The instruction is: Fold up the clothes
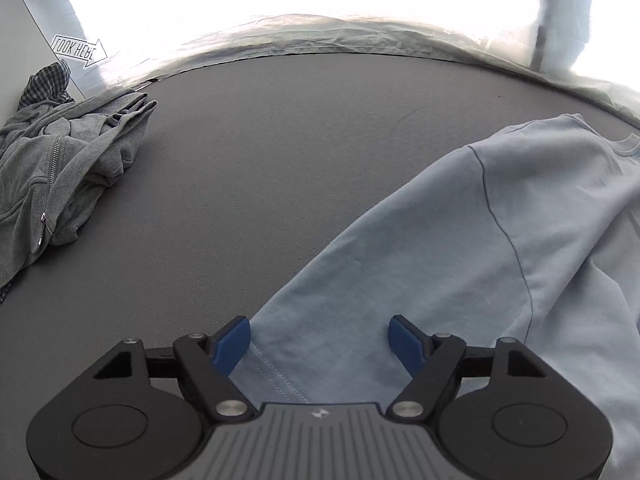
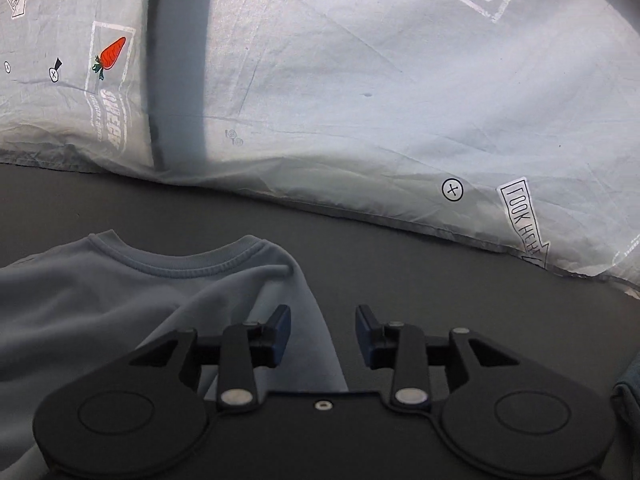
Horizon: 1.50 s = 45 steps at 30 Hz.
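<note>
My left tongs stand spread over the cuff end of a pale blue sweatshirt lying flat on the dark grey worktop, the sleeve running between the blue pads without being pinched. My right tongs are also parted and hold nothing, poised just beyond the shirt's shoulder edge near the ribbed collar; only the left-hand pad overlaps the cloth, the other hangs over bare worktop. A crumpled grey zip hoodie waits well apart at the far left, and a printed sheet hangs behind. The risk, as I judge it: closing the left tongs too high catches only the top layer, so the sleeve drags and bunches rather than folding cleanly. The right, set off the edge, could shut on nothing.
</note>
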{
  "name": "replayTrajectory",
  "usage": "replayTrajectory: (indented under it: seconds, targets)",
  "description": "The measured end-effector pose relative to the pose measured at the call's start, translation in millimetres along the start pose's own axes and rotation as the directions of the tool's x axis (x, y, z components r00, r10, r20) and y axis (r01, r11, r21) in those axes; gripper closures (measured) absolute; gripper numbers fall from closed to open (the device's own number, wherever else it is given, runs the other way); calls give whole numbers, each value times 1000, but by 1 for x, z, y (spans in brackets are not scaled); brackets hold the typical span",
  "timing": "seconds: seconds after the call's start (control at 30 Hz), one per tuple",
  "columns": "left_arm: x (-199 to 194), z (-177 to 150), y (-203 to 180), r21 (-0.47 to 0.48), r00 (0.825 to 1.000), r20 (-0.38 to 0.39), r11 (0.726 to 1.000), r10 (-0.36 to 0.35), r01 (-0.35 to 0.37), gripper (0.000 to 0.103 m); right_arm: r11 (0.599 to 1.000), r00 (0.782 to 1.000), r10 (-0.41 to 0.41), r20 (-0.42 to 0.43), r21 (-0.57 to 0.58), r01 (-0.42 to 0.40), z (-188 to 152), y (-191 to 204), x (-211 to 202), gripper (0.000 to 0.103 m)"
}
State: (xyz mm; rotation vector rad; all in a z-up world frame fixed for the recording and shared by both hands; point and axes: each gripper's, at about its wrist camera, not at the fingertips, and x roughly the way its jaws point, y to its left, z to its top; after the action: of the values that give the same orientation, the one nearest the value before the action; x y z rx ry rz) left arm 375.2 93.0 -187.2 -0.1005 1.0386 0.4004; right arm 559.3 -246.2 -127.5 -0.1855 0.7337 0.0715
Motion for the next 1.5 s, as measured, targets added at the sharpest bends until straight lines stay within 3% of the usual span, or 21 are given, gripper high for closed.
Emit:
replayTrajectory:
  seconds: [0.03, 0.1, 0.2, 0.3, 0.37, 0.47, 0.7, 0.73, 0.77, 0.8, 0.87, 0.97, 1.07, 1.13, 1.27, 1.33, 1.4, 1.47, 1.5]
  targets:
    - [0, 0, 2, -31, 1000, -2, 999, -28, 28, 46, 1000, 1000, -7, -22, 27, 8, -10, -7, -8, 66]
    - [-1, -1, 1, -42, 998, 13, 998, -55, 55, 69, 997, 997, -4, -72, 81, 10, -36, -18, -26, 66]
    - [-3, -2, -14, 38, 999, 38, 999, -15, 14, 97, 988, 990, 15, -138, 153, 6, -72, -39, -51, 66]
    - [0, 0, -24, 92, 997, 58, 995, 44, -49, 99, 978, 983, 20, -184, 207, 19, -97, -56, -70, 66]
    - [3, 4, -25, 109, 990, 80, 986, 120, -128, 102, 966, 979, 26, -201, 257, 27, -112, -67, -84, 66]
    - [10, 25, -5, 119, 972, 129, 970, 194, -210, 102, 941, 976, 38, -214, 338, 38, -128, -81, -103, 66]
    - [9, 80, 19, -61, 953, 116, 960, 279, -274, 97, 893, 973, 88, -214, 450, 18, -148, -92, -122, 63]
    - [1, 80, 19, -87, 963, 126, 970, 238, -228, 97, 886, 973, 94, -213, 463, 16, -150, -92, -122, 63]
    - [-9, 76, 16, -113, 974, 141, 981, 176, -161, 88, 875, 972, 107, -207, 484, 7, -151, -93, -123, 62]
    - [-19, 69, 12, -133, 981, 152, 986, 119, -98, 73, 862, 973, 121, -198, 506, -4, -153, -94, -124, 62]
    - [-39, 47, -4, -144, 987, 157, 990, 26, -3, 57, 839, 973, 146, -178, 544, -27, -155, -94, -127, 61]
    - [-64, 4, -30, -73, 987, 123, 991, -101, 111, 55, 813, 973, 180, -143, 579, -66, -160, -92, -129, 56]
    - [-80, -46, -59, 31, 986, 58, 987, -159, 157, 52, 811, 980, 165, -113, 581, -70, -164, -92, -128, 47]
    - [-85, -75, -72, 53, 985, 8, 984, -171, 170, 52, 763, 977, 191, -89, 640, -91, -169, -100, -124, 47]
    - [-83, -103, -82, 61, 974, -81, 974, -213, 218, 50, 559, 955, 296, -9, 812, -166, -187, -121, -107, 44]
    - [-79, -103, -80, 30, 972, -97, 976, -213, 217, 48, 534, 952, 304, -35, 834, -140, -191, -123, -97, 44]
    - [-75, -101, -75, -20, 968, -114, 974, -225, 224, 45, 526, 946, 324, -30, 836, -154, -191, -122, -92, 57]
    - [-70, -102, -70, -69, 965, -130, 973, -227, 219, 43, 542, 946, 324, -5, 821, -181, -188, -120, -96, 97]
    - [-69, -103, -69, -84, 964, -133, 972, -231, 221, 42, 561, 948, 319, 7, 805, -195, -185, -118, -100, 99]
